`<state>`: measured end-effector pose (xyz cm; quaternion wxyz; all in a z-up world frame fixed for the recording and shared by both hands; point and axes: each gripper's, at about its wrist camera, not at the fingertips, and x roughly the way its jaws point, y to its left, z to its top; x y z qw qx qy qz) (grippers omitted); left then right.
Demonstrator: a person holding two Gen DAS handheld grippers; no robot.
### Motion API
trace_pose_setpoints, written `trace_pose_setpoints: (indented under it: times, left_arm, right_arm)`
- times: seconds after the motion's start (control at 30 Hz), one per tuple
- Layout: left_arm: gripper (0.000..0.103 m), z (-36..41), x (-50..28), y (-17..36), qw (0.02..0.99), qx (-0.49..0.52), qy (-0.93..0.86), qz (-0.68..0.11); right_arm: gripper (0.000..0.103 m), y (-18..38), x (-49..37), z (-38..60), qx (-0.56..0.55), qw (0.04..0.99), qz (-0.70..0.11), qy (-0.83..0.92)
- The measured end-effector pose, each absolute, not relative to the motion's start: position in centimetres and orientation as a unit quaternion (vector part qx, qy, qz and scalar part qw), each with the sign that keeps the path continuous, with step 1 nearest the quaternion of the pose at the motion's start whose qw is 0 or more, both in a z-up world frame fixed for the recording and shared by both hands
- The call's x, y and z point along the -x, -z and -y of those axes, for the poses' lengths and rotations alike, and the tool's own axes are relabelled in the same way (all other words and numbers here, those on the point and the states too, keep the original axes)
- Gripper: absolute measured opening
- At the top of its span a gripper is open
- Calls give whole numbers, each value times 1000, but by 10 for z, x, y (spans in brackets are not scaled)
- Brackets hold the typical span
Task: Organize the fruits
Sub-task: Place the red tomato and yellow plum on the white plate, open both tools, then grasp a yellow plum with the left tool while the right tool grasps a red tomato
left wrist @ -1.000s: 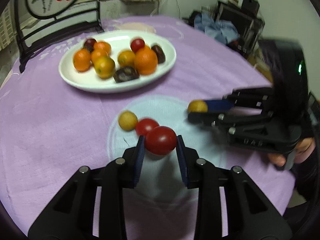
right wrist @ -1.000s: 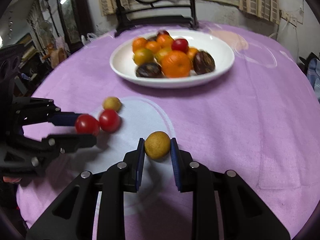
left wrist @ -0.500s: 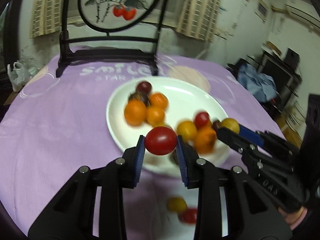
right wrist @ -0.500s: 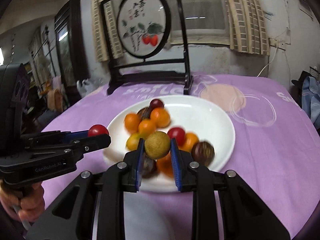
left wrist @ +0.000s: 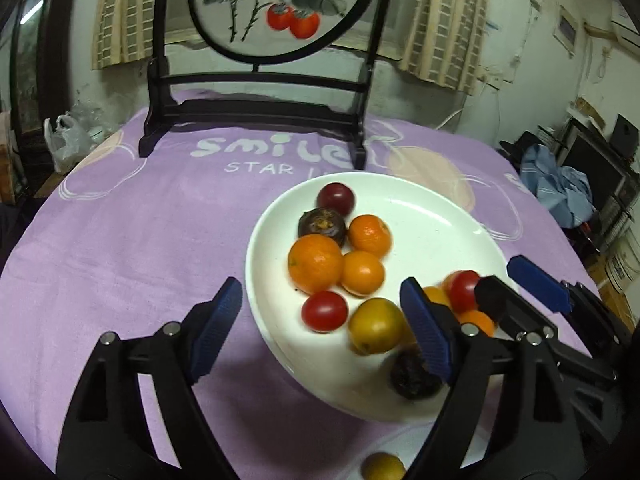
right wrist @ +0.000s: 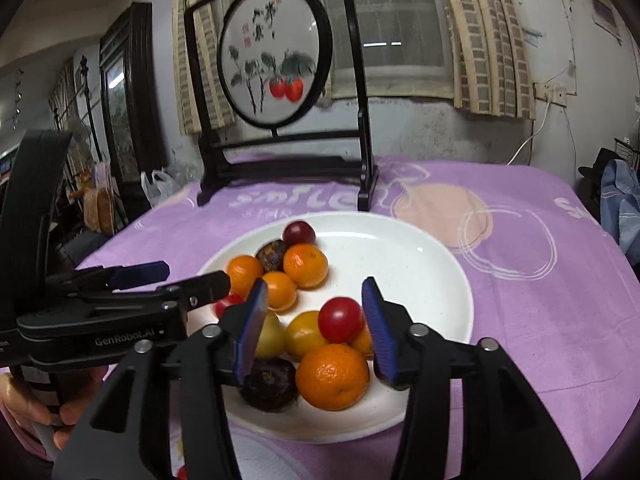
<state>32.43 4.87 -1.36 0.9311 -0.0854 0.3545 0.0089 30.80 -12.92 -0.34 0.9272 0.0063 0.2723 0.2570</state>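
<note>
A white plate (left wrist: 432,232) on the purple cloth holds several oranges, dark fruits and tomatoes. In the left wrist view my left gripper (left wrist: 320,292) is open over the plate's near left rim, and a red tomato (left wrist: 324,311) lies loose on the plate between its fingers. Beside it a yellow fruit (left wrist: 376,330) looks blurred. My right gripper (left wrist: 500,274) reaches in from the right, open. In the right wrist view my right gripper (right wrist: 316,284) is open above the plate (right wrist: 420,276), empty, with a tomato (right wrist: 340,319) below it. My left gripper (right wrist: 192,276) is open at the left.
A black stand with a round painted screen (left wrist: 256,120) stands on the far side of the table, behind the plate. One yellow fruit (left wrist: 384,466) lies on the cloth near the front edge. A hand (right wrist: 24,408) holds the left gripper's handle.
Both grippers carried their fruit from the cloth up over the plate and opened. The red tomato and the yellow fruit now lie on the plate.
</note>
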Motion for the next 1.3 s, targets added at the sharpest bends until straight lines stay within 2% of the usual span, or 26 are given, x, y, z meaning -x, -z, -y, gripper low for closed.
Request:
trace_pose_setpoints:
  times: [0.07, 0.13, 0.2, 0.37, 0.53, 0.9, 1.17, 1.23, 1.3]
  left_arm:
    - [85, -50, -315, 12, 929, 93, 0, -358]
    - [94, -52, -303, 13, 928, 94, -3, -360]
    - [97, -57, -287, 18, 928, 95, -11, -361]
    - [97, -71, -266, 30, 915, 104, -35, -387]
    - [97, -81, -258, 29, 919, 81, -89, -374]
    - [97, -84, -259, 26, 919, 65, -99, -376]
    - [97, -81, -260, 26, 920, 57, -97, -376]
    - [97, -81, -259, 25, 920, 58, -98, -375]
    - [97, -81, -259, 25, 919, 59, -98, -376]
  right_arm:
    - [50, -1, -299, 132, -15, 925, -273, -264]
    - [52, 1, -285, 133, -19, 919, -285, -273]
    - [57, 7, -271, 130, -13, 910, -306, -281]
    - [58, 24, -240, 110, 26, 878, -357, -318]
    - [58, 41, -223, 94, 61, 851, -399, -337]
    - [56, 58, -219, 83, 98, 838, -421, -334]
    - [42, 66, -221, 81, 112, 833, -431, -327]
    - [31, 66, -222, 82, 115, 834, -430, -325]
    - [29, 65, -223, 84, 111, 832, -433, -328]
